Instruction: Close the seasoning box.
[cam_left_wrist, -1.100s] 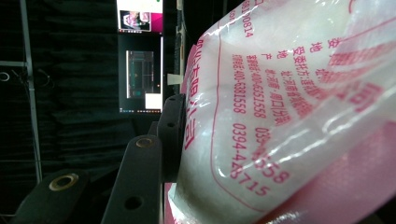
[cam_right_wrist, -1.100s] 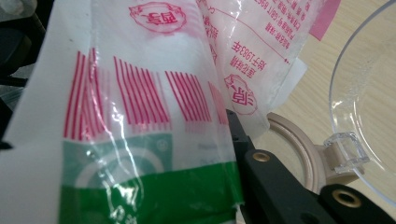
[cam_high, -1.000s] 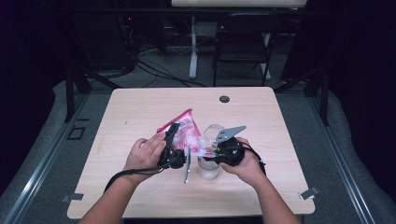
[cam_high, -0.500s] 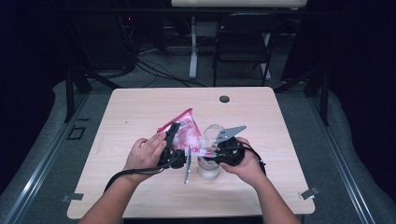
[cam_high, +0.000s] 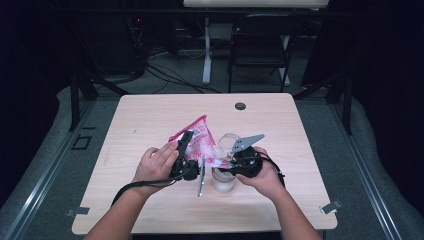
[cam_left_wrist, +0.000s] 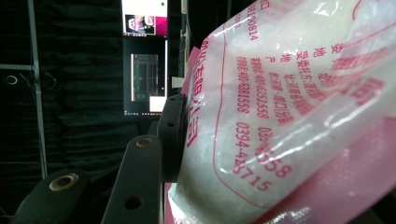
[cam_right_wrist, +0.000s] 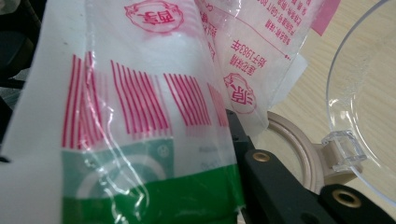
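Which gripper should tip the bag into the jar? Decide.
Left, probably. The left gripper grips the bag's bulky body, while the right gripper pinches its lower corner by the jar.

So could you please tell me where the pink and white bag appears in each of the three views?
High view: the pink and white bag sits at table centre, between both grippers.
Left gripper view: it covers the right half.
Right gripper view: it covers the left and top.
Shared landmark: the clear container, lower right of the bag in the high view, right edge in the right gripper view.
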